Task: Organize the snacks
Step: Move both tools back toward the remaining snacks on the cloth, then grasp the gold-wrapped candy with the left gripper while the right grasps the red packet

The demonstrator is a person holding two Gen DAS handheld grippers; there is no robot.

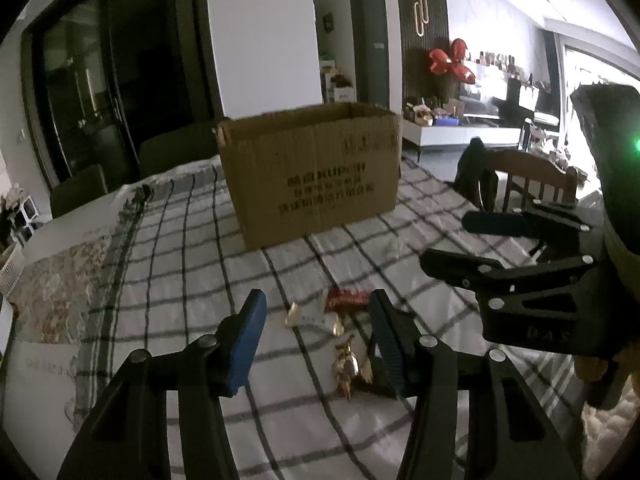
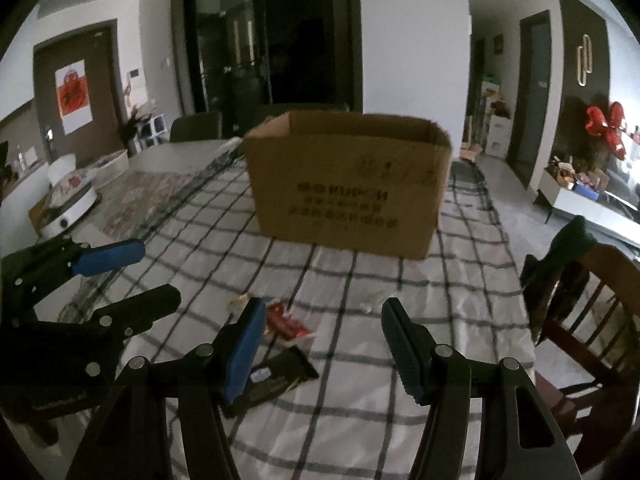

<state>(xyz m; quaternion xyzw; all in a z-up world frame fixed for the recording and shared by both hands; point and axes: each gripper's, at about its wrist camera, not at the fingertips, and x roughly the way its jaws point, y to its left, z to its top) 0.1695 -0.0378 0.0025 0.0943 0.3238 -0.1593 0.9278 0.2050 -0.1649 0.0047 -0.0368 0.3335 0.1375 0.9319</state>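
Observation:
An open cardboard box (image 1: 316,172) stands upright on the checked tablecloth; it also shows in the right wrist view (image 2: 348,184). My left gripper (image 1: 316,332) is open above several small snacks: a red packet (image 1: 347,299), a white wrapper (image 1: 310,316) and gold-wrapped sweets (image 1: 346,366). My right gripper (image 2: 324,340) is open and empty over the cloth, with a red packet (image 2: 286,320) and a dark packet (image 2: 280,372) by its left finger. A clear wrapper (image 2: 374,302) lies ahead. Each gripper shows in the other's view, the right (image 1: 444,240) and the left (image 2: 156,276).
A wooden chair (image 2: 588,320) with dark clothing on it stands at the table's right edge. A white round appliance (image 2: 70,200) sits at the far left of the table. Dark chairs stand behind the table (image 2: 460,280).

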